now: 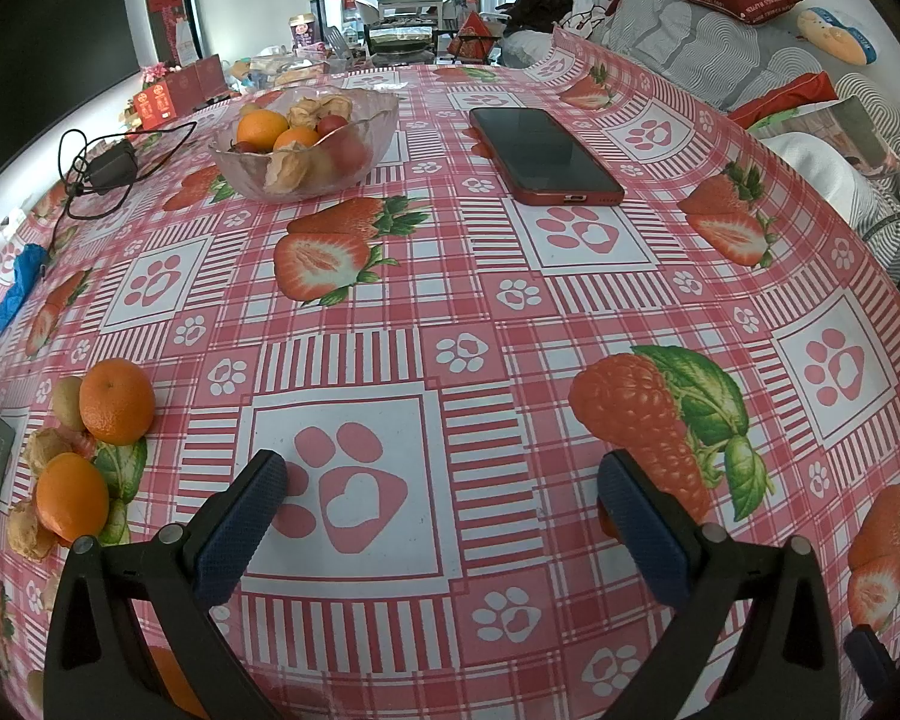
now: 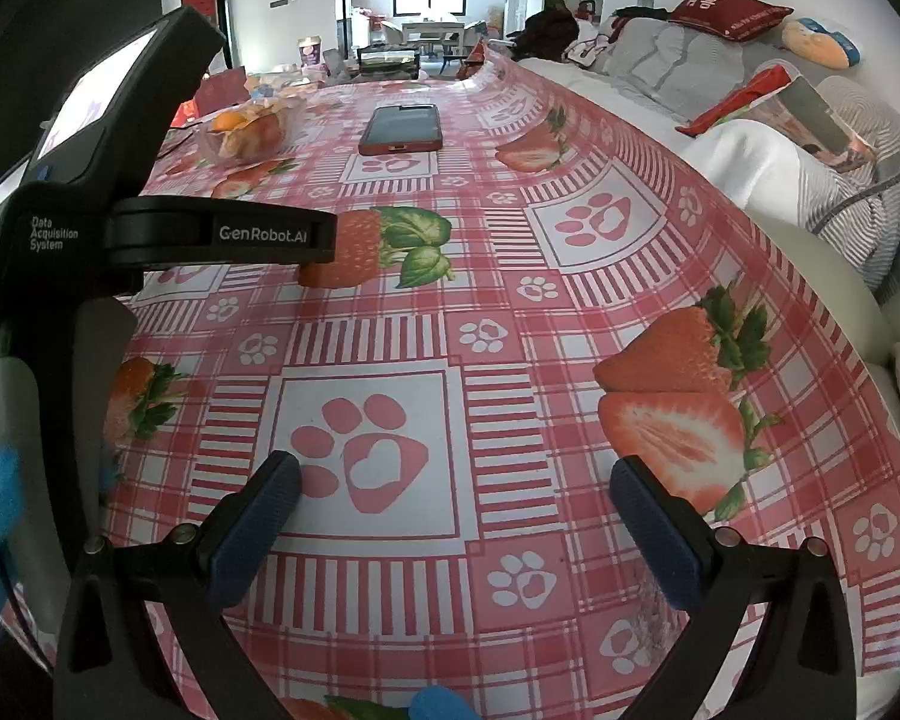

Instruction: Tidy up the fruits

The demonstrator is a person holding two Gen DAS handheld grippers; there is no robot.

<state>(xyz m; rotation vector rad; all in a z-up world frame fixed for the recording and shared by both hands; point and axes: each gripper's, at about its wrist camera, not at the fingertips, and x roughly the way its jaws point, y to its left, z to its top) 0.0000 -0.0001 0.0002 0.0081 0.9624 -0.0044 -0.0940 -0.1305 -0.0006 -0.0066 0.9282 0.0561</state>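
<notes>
A glass bowl (image 1: 330, 180) at the far left of the table holds oranges, small red fruits and papery husked fruits; it also shows far off in the right wrist view (image 2: 252, 135). Loose fruit lies at the near left: two oranges (image 1: 117, 401) (image 1: 72, 498), a small yellow-green fruit (image 1: 68, 402) and husked fruits (image 1: 45, 450). My left gripper (image 1: 444, 492) is open and empty above the tablecloth, right of the loose fruit. My right gripper (image 2: 456, 501) is open and empty over a paw print. The left gripper's body (image 2: 150, 234) fills the left of the right wrist view.
A red-cased phone (image 1: 543, 153) lies face up at the far middle of the table. A charger with its cable (image 1: 111, 165) and a blue cloth (image 1: 21, 285) lie at the left edge. A sofa with cushions (image 1: 750, 48) runs along the right side.
</notes>
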